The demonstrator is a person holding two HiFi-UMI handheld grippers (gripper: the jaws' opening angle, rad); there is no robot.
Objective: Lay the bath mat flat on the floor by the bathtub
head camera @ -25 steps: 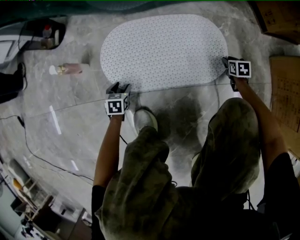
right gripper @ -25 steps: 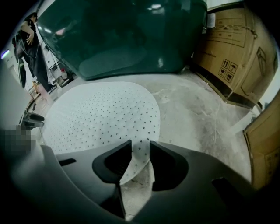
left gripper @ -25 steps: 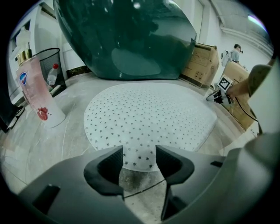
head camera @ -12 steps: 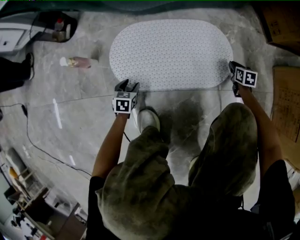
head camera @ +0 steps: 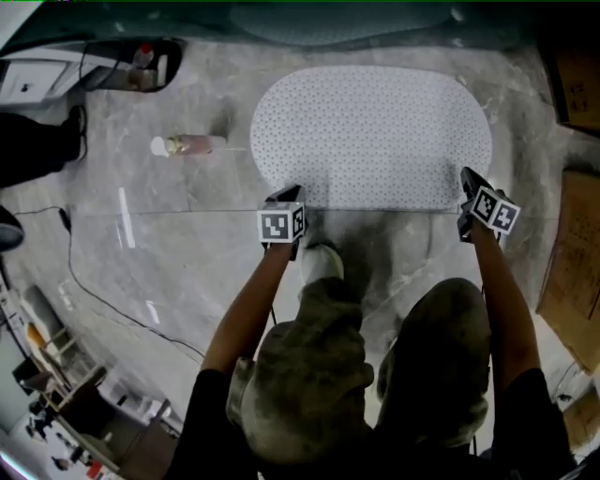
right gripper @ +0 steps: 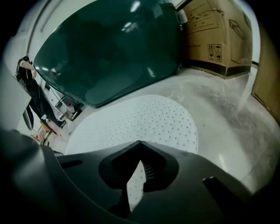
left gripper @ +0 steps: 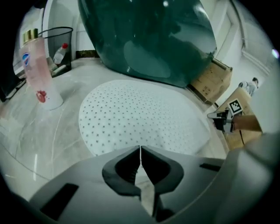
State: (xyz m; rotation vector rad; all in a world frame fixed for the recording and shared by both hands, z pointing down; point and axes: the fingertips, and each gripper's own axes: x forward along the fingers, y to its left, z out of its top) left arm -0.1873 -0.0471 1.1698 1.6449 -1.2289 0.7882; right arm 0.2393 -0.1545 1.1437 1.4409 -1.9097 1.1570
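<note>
The white dotted oval bath mat (head camera: 375, 131) lies flat on the grey marble floor, right in front of the dark green bathtub (head camera: 328, 23). My left gripper (head camera: 286, 194) hovers at the mat's near left edge, jaws shut with nothing between them. In the left gripper view the mat (left gripper: 140, 118) spreads out just past the shut tips of the left gripper (left gripper: 140, 148). My right gripper (head camera: 467, 183) is at the mat's near right corner, also shut and empty. From the right gripper view, the right gripper (right gripper: 140, 143) points over the mat (right gripper: 144, 120) toward the tub (right gripper: 109, 48).
A pink bottle (head camera: 187, 145) lies on the floor left of the mat, beyond it a black wire bin (head camera: 131, 66). Cardboard boxes (head camera: 572, 262) stand along the right. A thin cable (head camera: 94, 291) runs across the floor at left. My shoe (head camera: 321, 262) is just behind the mat.
Both grippers have drawn slightly back from the mat's near edge and closed. The mat itself has stayed flat in place; the view has shifted as the person moved.
</note>
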